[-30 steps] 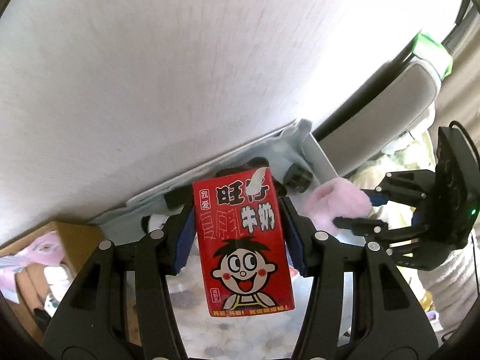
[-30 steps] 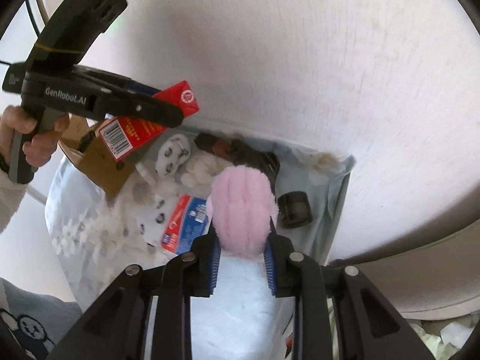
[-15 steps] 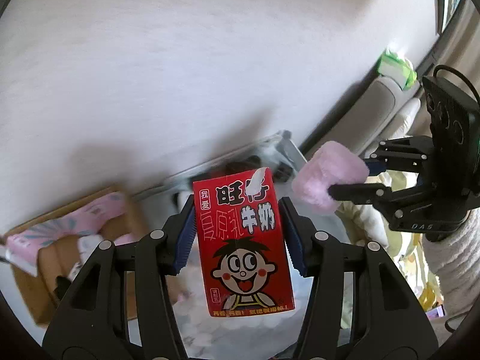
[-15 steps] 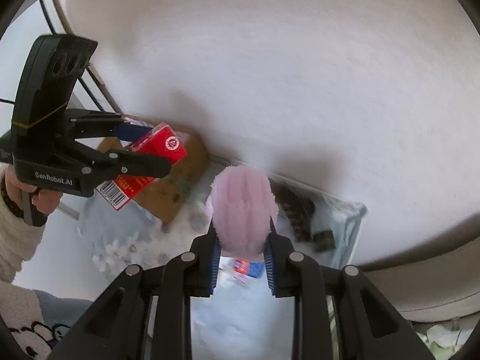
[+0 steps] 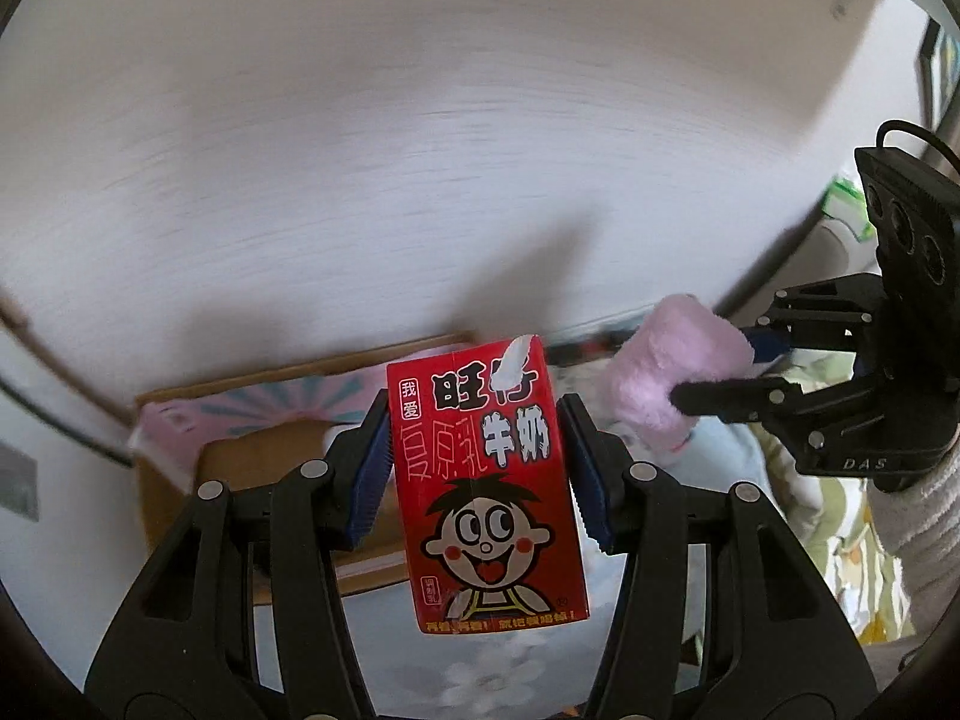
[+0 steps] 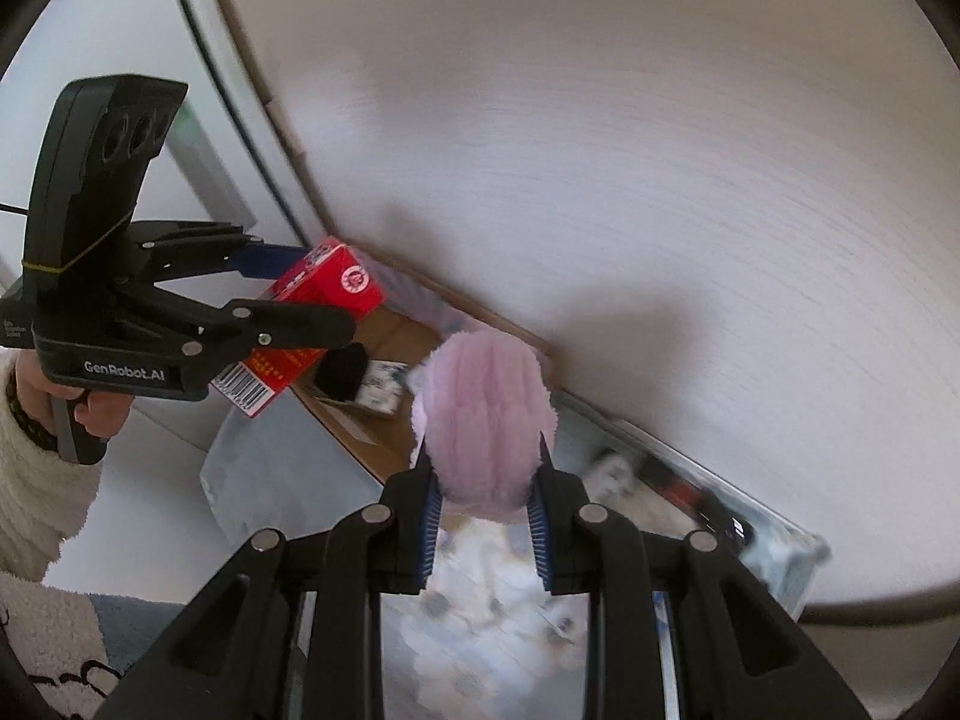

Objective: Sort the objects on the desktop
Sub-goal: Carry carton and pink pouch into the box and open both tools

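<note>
Left wrist view: the left gripper (image 5: 477, 468) is clamped on a red rectangular milk carton with a cartoon face and white Chinese lettering (image 5: 483, 480), its blue ribbed pads (image 5: 375, 468) pressing the carton's two narrow sides. The carton stands upright between the fingers, its top edge reaching past the fingertips and its lower edge hanging free. Behind and below it sits an open brown cardboard box (image 5: 180, 474) with a pink-patterned flap along its far rim, close against the white wall (image 5: 420, 150). The carton hangs in front of the box's right half; its height above the box cannot be judged. To the right, apart from the carton, the right gripper (image 5: 714, 372) pinches a fluffy pale pink plush roll (image 5: 678, 372), with a gap of open air between roll and carton.

Right wrist view: the right gripper (image 6: 483, 480) is closed on the pink plush roll (image 6: 483, 426), whose soft sides bulge above the blue pads (image 6: 429, 510). To the left, well apart, the left gripper (image 6: 288, 294) holds the red carton (image 6: 318, 312) tilted over the near corner of the cardboard box (image 6: 384, 438), gripped by the person's left hand (image 6: 90, 414). Below right lies a pale blue tray (image 6: 780, 546) holding blurred small items, its far edge against the wall (image 6: 660, 150).
</note>
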`<state>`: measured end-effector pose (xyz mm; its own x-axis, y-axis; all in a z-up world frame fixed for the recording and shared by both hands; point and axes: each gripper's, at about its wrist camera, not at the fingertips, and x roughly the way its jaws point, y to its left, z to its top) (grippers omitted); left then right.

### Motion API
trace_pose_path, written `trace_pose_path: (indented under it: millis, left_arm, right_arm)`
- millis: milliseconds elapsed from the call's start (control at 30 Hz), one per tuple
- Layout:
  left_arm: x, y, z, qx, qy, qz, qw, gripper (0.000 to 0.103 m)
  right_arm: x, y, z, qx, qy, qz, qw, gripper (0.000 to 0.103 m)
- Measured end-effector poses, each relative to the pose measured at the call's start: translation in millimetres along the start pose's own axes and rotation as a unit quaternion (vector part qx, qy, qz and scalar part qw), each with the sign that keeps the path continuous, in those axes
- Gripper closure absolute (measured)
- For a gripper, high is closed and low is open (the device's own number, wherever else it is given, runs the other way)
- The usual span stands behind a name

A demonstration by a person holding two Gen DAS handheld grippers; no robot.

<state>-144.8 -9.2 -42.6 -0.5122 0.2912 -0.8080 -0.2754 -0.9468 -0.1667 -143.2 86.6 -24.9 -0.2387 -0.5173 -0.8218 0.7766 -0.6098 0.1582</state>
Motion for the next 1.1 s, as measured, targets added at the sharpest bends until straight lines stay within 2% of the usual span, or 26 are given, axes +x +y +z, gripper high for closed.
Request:
trace_pose_path:
  millis: [300, 433, 700, 800, 1000, 1067, 1100]
  left_arm:
    - [2, 102, -38, -0.075, 0.013, 0.029, 0.9967, 0.053]
    - [10, 132, -53, -0.097, 0.019, 0.045, 0.9941, 0.053]
    - [31, 163, -73, -0.106, 0.037, 0.059, 0.9919, 0.053]
    - [36, 168, -75, -0.105, 0.04, 0.058, 0.9919, 0.053]
    - [45, 175, -75, -0.103, 0.041, 0.052, 0.9925, 0.053]
    - [45, 174, -74, -0.099, 0.041, 0.053, 0.9928, 0.053]
    - [44, 173, -74, -0.098, 0.033, 0.047, 0.9935, 0.051]
  right_arm:
    - [67, 40, 31, -0.018, 0.039, 0.025, 0.999, 0.079]
    - [94, 51, 38, -0.016, 0.058, 0.029, 0.998, 0.079]
    - [148, 63, 31, -0.002, 0.088, 0.03, 0.996, 0.079]
    - [148, 77, 42, 0.009, 0.089, 0.029, 0.996, 0.079]
    - [154, 79, 47, 0.02, 0.089, 0.026, 0.995, 0.079]
    - [156, 79, 48, 0.021, 0.091, 0.024, 0.995, 0.077]
    - [155, 79, 48, 0.02, 0.088, 0.019, 0.996, 0.067]
